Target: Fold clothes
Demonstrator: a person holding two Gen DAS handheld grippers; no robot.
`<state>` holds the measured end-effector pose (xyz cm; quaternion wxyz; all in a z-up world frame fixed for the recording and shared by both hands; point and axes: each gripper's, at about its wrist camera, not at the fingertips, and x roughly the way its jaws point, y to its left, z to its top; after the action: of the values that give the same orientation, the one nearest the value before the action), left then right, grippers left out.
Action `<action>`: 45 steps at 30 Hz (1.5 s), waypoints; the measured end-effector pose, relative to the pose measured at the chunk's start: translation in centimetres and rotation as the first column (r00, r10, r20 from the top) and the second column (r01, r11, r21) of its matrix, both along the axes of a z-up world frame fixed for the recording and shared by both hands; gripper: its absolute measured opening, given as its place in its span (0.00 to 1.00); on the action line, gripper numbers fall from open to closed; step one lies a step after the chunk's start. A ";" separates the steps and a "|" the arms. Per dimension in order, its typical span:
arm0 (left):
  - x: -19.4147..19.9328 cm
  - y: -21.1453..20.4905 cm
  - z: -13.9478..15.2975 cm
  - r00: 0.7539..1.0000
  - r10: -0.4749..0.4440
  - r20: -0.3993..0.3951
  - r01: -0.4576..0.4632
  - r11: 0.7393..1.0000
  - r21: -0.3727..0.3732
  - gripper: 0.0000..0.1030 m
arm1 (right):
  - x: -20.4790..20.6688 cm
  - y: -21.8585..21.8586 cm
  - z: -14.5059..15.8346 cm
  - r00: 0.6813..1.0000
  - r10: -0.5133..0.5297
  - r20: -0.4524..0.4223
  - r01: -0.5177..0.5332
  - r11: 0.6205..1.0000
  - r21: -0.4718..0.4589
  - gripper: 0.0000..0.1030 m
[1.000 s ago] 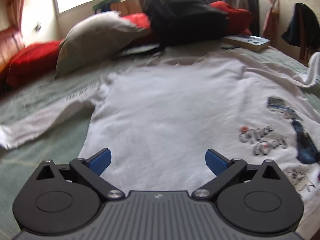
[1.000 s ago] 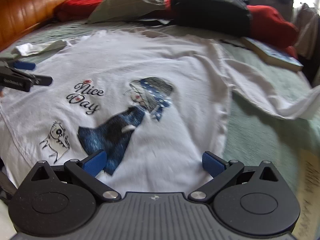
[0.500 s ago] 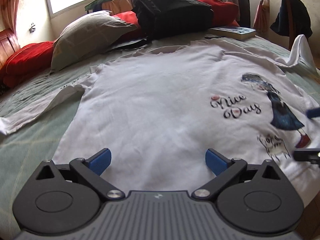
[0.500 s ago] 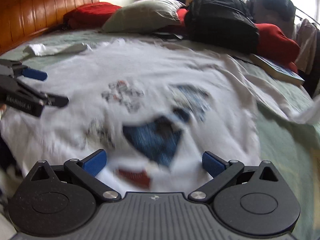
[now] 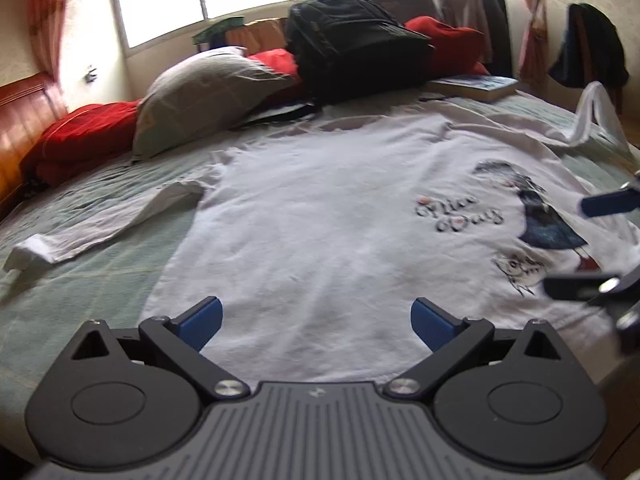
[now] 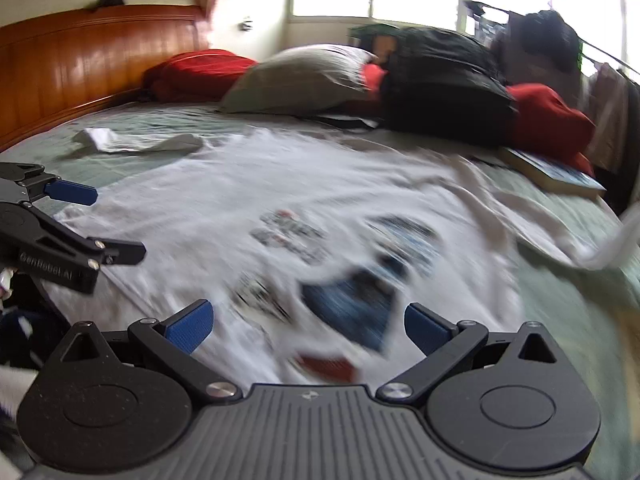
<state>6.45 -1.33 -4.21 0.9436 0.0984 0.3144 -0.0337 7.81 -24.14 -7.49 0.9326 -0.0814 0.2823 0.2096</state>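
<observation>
Both our grippers, left and right, have fingers spread wide, holding nothing. Our shirt lies flat on the bed, hem nearest, running toward the frame top.

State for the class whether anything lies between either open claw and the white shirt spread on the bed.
Nothing visible does. The left claw and right claw are both open over the near hem of the white shirt. The backpack, pillow and book sit beyond its far edge.
</observation>
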 end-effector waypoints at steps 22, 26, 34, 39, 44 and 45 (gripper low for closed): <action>1.6 0.0 0.0 0.999 -0.026 0.026 0.026 1.000 0.005 0.97 | 2.1 -3.4 1.6 1.000 -0.004 -0.009 0.005 0.995 0.101 1.00; 2.4 0.3 -0.1 0.998 -0.059 0.010 0.059 0.998 -0.012 0.97 | 8.0 -5.7 3.1 0.997 -0.069 -0.026 0.072 0.990 0.125 1.00; 4.9 0.8 -0.3 0.997 -0.074 -0.014 0.073 0.996 -0.059 0.97 | 18.9 -9.1 3.1 0.979 -0.111 -0.173 0.152 0.958 0.245 1.00; 6.7 1.6 -1.0 0.998 -0.051 -0.042 0.047 0.995 -0.083 0.97 | 24.8 -9.4 1.7 0.963 -0.136 -0.232 0.204 0.933 0.297 1.00; 8.0 2.5 -1.5 0.997 -0.037 -0.065 0.029 0.992 -0.122 0.97 | 29.3 -10.4 1.0 0.953 -0.176 -0.246 0.255 0.906 0.339 1.00; 8.3 2.6 -1.8 0.996 -0.040 -0.076 0.030 0.991 -0.132 0.97 | 30.1 -10.9 0.9 0.950 -0.168 -0.264 0.261 0.891 0.371 1.00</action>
<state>14.79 1.30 -5.96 0.9343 0.0405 0.3463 -0.0747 37.89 -34.99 -6.60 0.9089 0.1676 0.3440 0.1658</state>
